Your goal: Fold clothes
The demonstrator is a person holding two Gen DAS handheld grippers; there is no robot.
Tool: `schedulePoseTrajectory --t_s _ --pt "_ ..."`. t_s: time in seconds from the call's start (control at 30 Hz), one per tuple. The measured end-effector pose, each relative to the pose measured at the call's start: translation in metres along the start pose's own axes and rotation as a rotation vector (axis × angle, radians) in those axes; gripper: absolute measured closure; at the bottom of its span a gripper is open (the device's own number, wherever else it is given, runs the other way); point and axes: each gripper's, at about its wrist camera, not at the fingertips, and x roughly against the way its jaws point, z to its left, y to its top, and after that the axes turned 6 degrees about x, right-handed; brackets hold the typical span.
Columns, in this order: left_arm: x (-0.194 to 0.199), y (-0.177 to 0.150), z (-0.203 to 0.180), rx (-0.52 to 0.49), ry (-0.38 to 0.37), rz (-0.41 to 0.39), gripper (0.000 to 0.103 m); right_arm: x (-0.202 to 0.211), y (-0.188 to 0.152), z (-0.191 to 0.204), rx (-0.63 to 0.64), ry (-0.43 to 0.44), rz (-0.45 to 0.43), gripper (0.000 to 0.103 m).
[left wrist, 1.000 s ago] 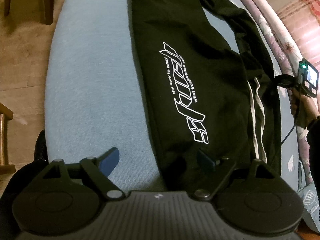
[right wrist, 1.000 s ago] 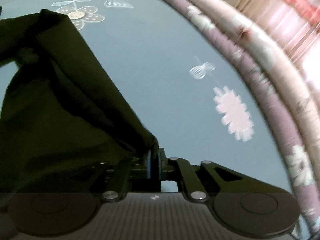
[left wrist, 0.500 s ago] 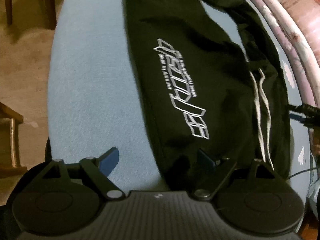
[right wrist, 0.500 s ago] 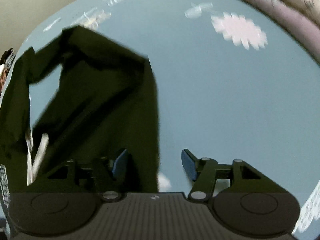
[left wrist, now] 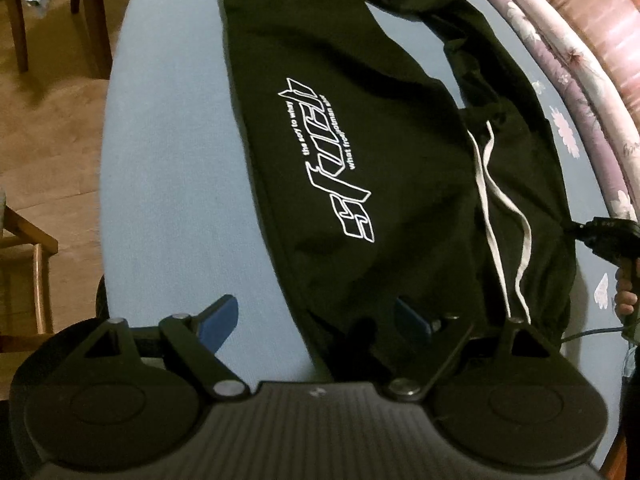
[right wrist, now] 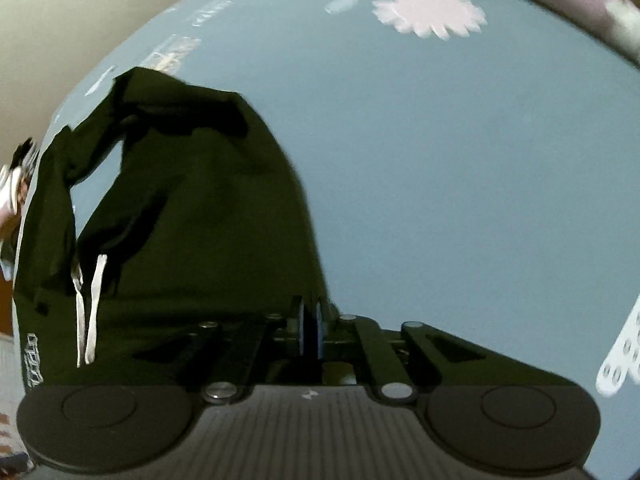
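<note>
Two grippers frame one black hoodie [left wrist: 360, 152], which lies spread along your blue bed sheet [left wrist: 172, 184] with its white outlined lettering [left wrist: 328, 160] facing up. Your left gripper [left wrist: 316, 320] hangs over the hoodie's near hem, its blue pads [left wrist: 218, 316] spread wide: one sits over bare sheet beside the garment's left edge, the other over the black cloth, and neither presses on anything. The white drawstrings [left wrist: 500, 216] trail down the hoodie to the right of the lettering. At the hoodie's right edge your right gripper [right wrist: 310, 330] is closing, with the blue pads nearly together and the dark fabric's edge lying right at them; whether cloth is actually pinched between them you cannot tell from either view. From that side the hoodie [right wrist: 192, 220] rises in a loose fold, drawstrings [right wrist: 90, 308] hanging. Beyond the garment's far side runs a pink floral quilt [left wrist: 576, 60].
</note>
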Motion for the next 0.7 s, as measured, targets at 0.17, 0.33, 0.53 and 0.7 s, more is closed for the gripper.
schedulePoseTrajectory --t_s 0.17,0.33,0.53,0.7 --pt "0.008 -0.006 -0.01 -0.031 -0.014 -0.007 0.018 0.029 -0.031 0.014 0.038 0.071 0.011 0.052" --pt "0.009 -0.012 -0.022 -0.06 -0.028 -0.001 0.018 0.045 -0.083 0.025 0.032 0.154 0.107 0.052" --pt "0.008 -0.023 -0.035 -0.108 -0.034 0.017 0.018 0.03 -0.126 0.032 -0.058 0.215 0.148 0.048" --pt "0.012 -0.029 -0.039 -0.109 -0.028 0.012 0.018 0.035 -0.133 0.033 -0.071 0.222 0.122 0.078"
